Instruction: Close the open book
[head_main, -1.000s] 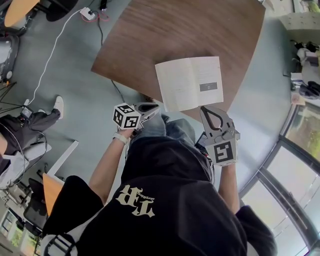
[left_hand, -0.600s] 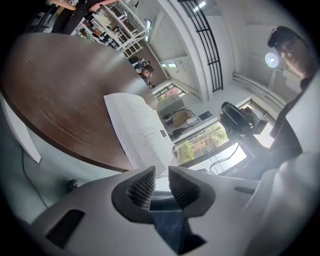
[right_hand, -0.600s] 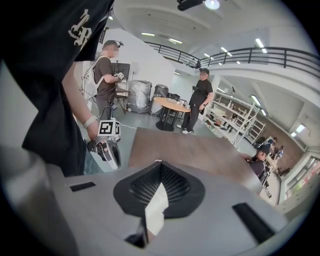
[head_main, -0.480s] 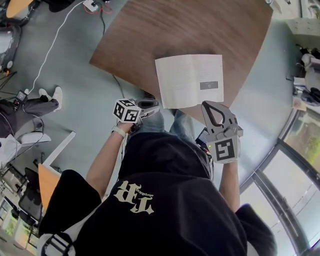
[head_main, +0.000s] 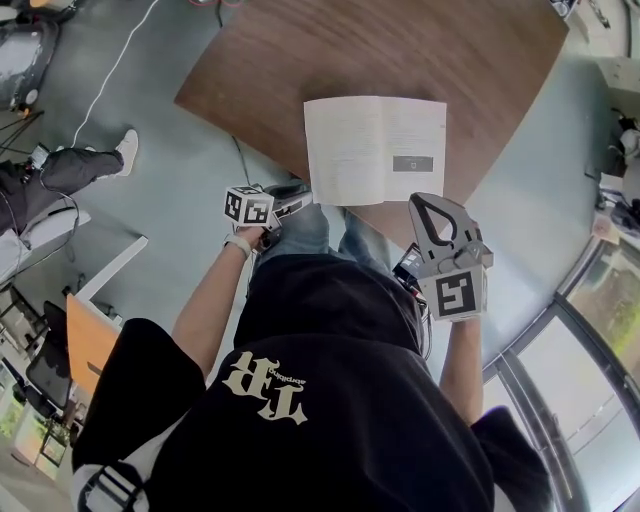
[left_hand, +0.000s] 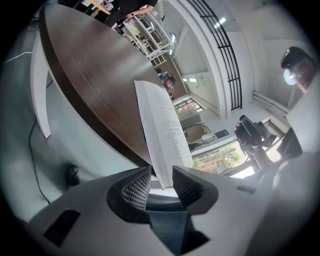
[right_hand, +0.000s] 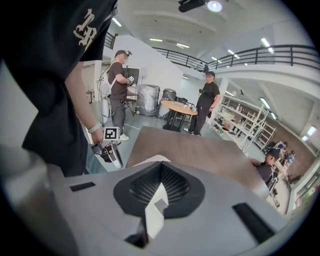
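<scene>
An open book (head_main: 375, 150) lies flat on the brown wooden table (head_main: 300, 60), white pages up, near the table's front edge. My left gripper (head_main: 303, 200) hangs just off that edge by the book's near left corner. In the left gripper view the book (left_hand: 162, 130) shows edge-on, its corner lined up with the gap of the left gripper (left_hand: 161, 175). The jaws have just been opening and the pads (left_hand: 137, 187) do not press on the page. My right gripper (head_main: 418, 200) sits at the book's near right edge, shut, its tips (right_hand: 161, 165) meeting with nothing held.
Two people (right_hand: 119, 90) (right_hand: 206, 102) stand beyond the table beside a small round table (right_hand: 180, 107). A white cable (head_main: 110, 75) runs over the floor at left, near a seated person's leg (head_main: 60, 165). An orange panel (head_main: 85, 345) stands lower left.
My left gripper has sunk lower beside the table's edge, near the book's corner. My right gripper has shifted a little to the right along the book's near edge. The book lies as before.
</scene>
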